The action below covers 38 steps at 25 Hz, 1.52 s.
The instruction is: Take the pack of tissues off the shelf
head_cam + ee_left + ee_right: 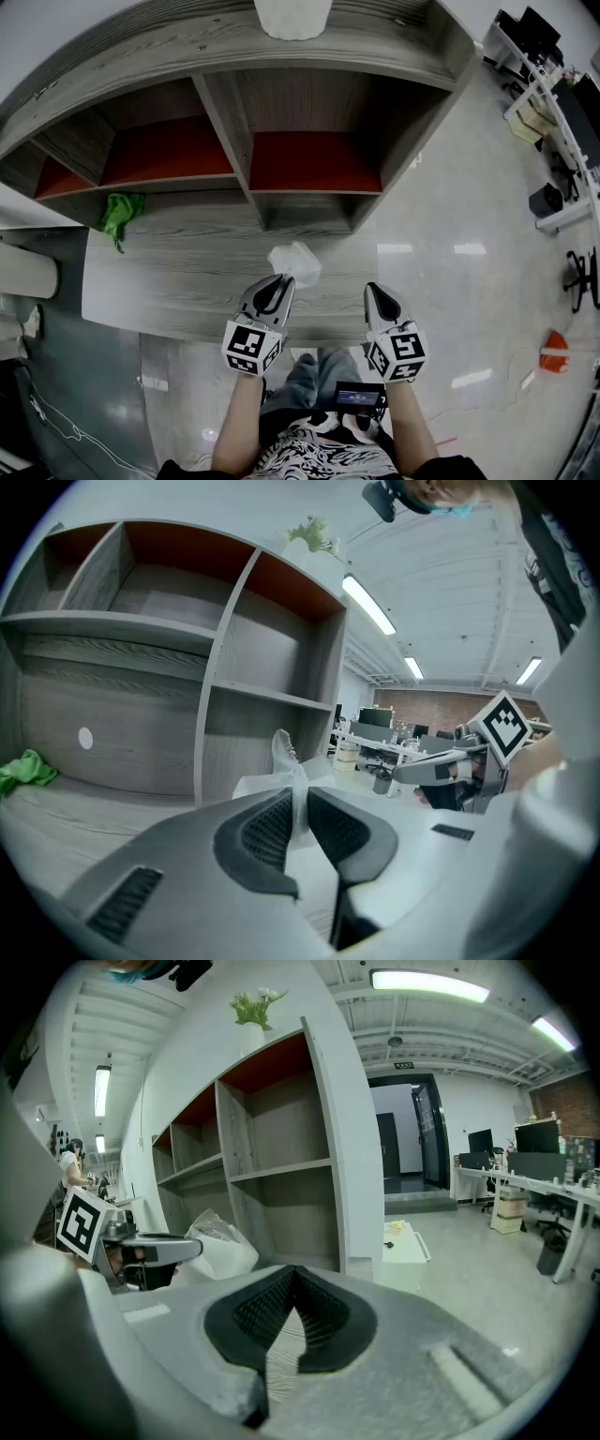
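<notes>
Two grippers, one pack: tissues out of the shelf

Far left, a green cloth [120, 214] lies on the wooden counter [187, 267] below the shelf [225, 127]. At centre, the person's left gripper [279, 279] has its jaws pinched on the crinkled wrapper of the pack of tissues [298, 261]. The pack sits at the counter's front part, outside the shelf's compartments. To the right, the right gripper [375, 289] hovers level with the left one, jaws together on nothing. Getting the pack out of the shelf appears done. What seems left is carrying it clear of the counter or setting it down.
</notes>
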Available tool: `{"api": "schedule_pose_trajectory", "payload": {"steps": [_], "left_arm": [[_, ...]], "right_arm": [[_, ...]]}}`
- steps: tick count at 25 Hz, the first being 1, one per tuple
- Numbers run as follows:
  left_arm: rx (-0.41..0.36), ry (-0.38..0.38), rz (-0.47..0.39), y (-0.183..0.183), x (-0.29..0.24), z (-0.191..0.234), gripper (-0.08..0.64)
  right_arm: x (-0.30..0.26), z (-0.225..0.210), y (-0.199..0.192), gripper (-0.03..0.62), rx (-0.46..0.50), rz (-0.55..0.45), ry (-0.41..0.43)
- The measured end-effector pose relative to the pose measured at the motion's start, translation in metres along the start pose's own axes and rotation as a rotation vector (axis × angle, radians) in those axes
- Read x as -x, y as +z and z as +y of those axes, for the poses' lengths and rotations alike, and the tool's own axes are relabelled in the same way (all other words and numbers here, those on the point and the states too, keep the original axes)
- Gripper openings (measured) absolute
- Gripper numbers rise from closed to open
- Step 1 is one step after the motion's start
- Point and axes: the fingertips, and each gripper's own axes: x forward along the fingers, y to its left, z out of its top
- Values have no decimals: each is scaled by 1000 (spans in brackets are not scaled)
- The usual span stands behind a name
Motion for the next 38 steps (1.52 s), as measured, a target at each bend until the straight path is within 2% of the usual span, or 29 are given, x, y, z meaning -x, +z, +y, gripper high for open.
{"api": "schedule_pose_trajectory", "payload": {"steps": [7, 12, 18, 25, 38], "left_arm": [[-6, -3, 72, -28, -8, 3, 43], [7, -11, 100, -46, -15, 3, 43], [-14, -26, 170, -71, -23, 4, 43], [-14, -47, 162, -84, -30, 1, 43], [89, -99, 300, -128, -32, -5, 48]], "right_arm": [[-7, -5, -22, 4, 14, 53, -3], [-7, -7, -35, 3, -1, 82, -4], [-7, -3, -41, 3, -29, 98, 7], [-5, -7, -52, 3, -30, 128, 7], [-5, -1, -59, 3, -30, 139, 28]]}}
